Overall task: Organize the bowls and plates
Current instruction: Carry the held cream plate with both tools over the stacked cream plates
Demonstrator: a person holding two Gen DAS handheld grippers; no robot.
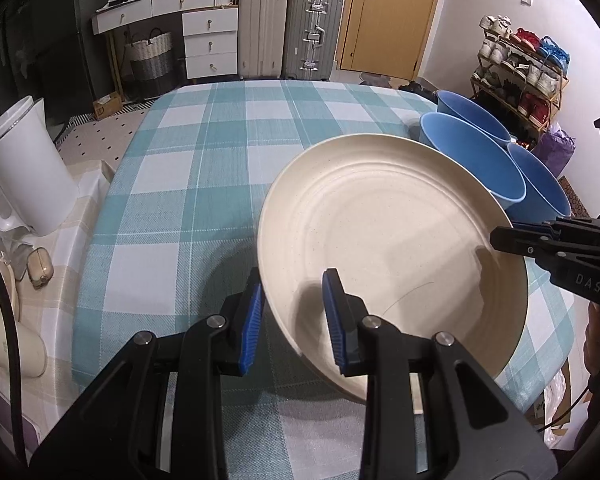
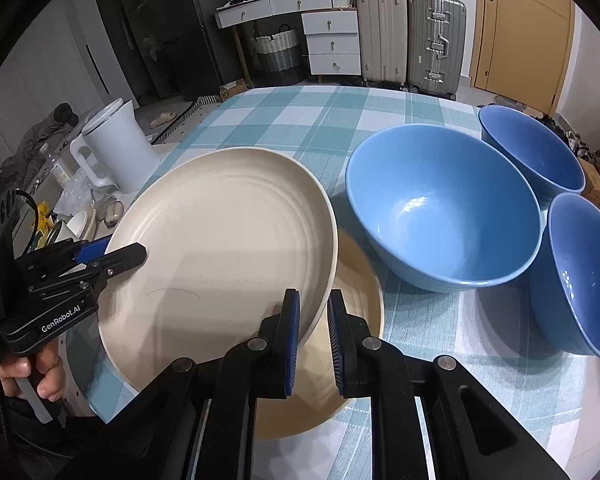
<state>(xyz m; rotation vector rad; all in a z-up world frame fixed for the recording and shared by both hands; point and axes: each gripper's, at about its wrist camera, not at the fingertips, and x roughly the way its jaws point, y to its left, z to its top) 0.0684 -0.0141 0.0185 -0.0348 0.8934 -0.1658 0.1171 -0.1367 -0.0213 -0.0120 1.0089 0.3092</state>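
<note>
A cream plate [image 1: 380, 232] [image 2: 220, 240] hangs tilted over the checked tablecloth, held at both sides. My left gripper [image 1: 294, 312] [image 2: 124, 254] is shut on its left rim. On the opposite rim my right gripper [image 2: 314, 332] [image 1: 500, 238] is shut too. Right under the held plate a second cream plate [image 2: 360, 280] lies flat on the table, mostly hidden. To the right stand three blue bowls: a large light one [image 2: 440, 208] [image 1: 472, 160] and two darker ones [image 2: 532, 148] [image 2: 584, 272].
A white jug [image 1: 28, 160] [image 2: 116, 144] and small clutter sit on a side table to the left. A person's hand [image 2: 40, 376] grips the left tool. Beyond the table [image 1: 220, 140] are drawers, suitcases [image 1: 288, 28], a door and a shoe rack [image 1: 520, 72].
</note>
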